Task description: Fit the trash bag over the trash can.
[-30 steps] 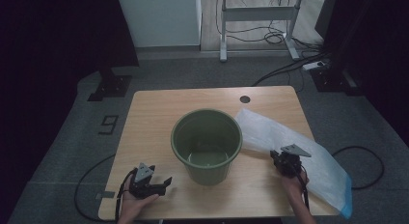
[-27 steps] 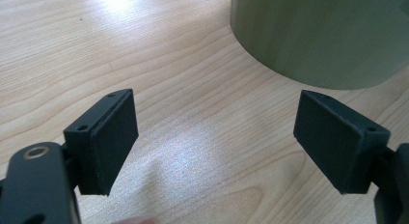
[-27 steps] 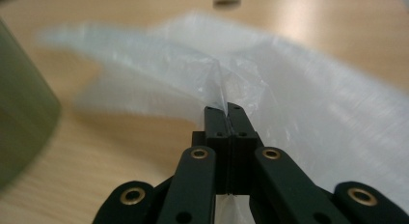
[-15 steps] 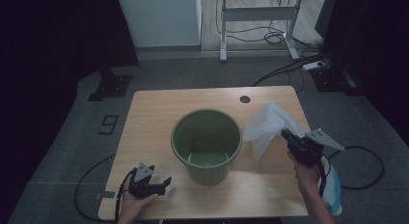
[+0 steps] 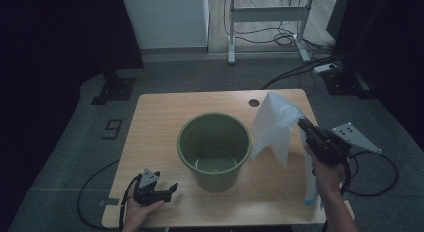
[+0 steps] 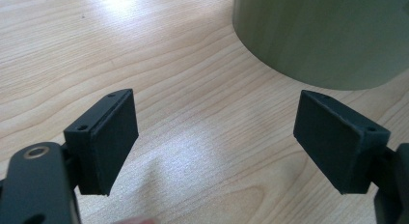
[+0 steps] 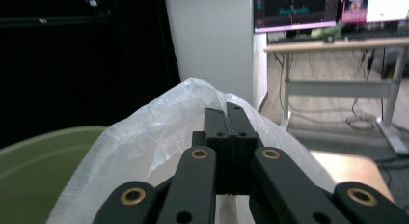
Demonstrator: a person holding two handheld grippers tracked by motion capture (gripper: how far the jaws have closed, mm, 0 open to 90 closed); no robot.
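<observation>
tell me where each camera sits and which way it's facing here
High view: above the person's side, looking forward and down on the table; forearms, left gripper and right gripper show.
Left gripper view: low over the wood, facing the green bucket; open jaws.
Right gripper view: raised, level, facing the room; jaws shut on the plastic bag.
Shared: all three views show the bucket.

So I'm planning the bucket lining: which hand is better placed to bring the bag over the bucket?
Probably the right: its tongs are shut on the plastic bag, lifted beside the green bucket. The left tongs rest open on the table.
</observation>
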